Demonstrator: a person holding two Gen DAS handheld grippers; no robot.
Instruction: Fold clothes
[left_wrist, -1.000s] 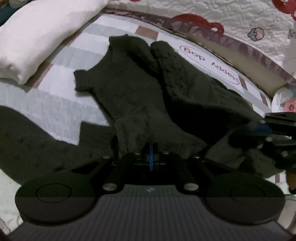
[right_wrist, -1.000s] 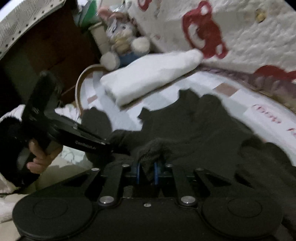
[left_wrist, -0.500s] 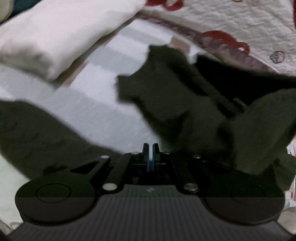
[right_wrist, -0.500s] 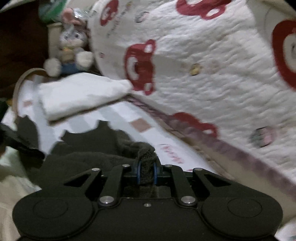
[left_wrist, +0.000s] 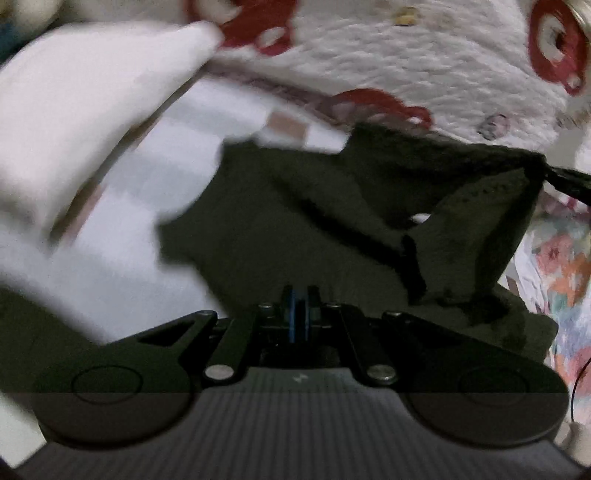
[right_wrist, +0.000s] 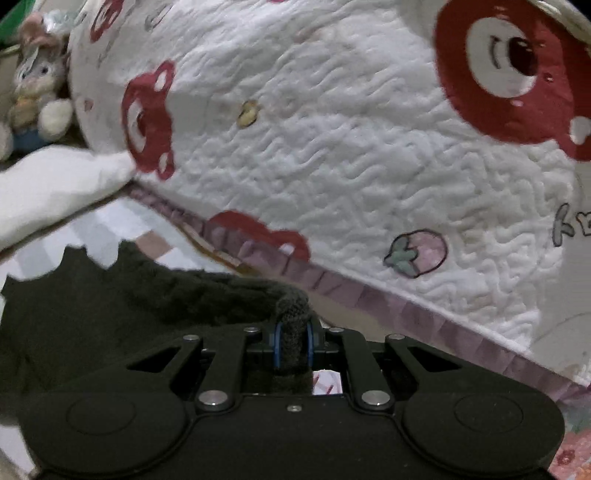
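Observation:
A dark green knitted sweater (left_wrist: 295, 221) lies on a checked bed sheet (left_wrist: 166, 155). Its right part is pulled up in a taut fold toward the right gripper's black tip (left_wrist: 569, 184) at the picture's right edge. In the right wrist view my right gripper (right_wrist: 293, 347) is shut on a thick knitted edge of the sweater (right_wrist: 92, 314), which trails down to the left. My left gripper (left_wrist: 299, 314) hovers over the near part of the sweater. Its jaws are opening, a narrow gap shows, and nothing is between the pads.
A white pillow (left_wrist: 92, 110) lies at the left on the sheet. A white quilt with red bears (right_wrist: 332, 147) rises along the far side. A plush rabbit (right_wrist: 37, 92) sits beyond the pillow. Floral fabric (left_wrist: 561, 266) lies at the right.
The right gripper rose and swung right with the sweater edge, lifting that side into a fold. The left gripper came off the hem, moved across the sweater, and its pads parted slightly.

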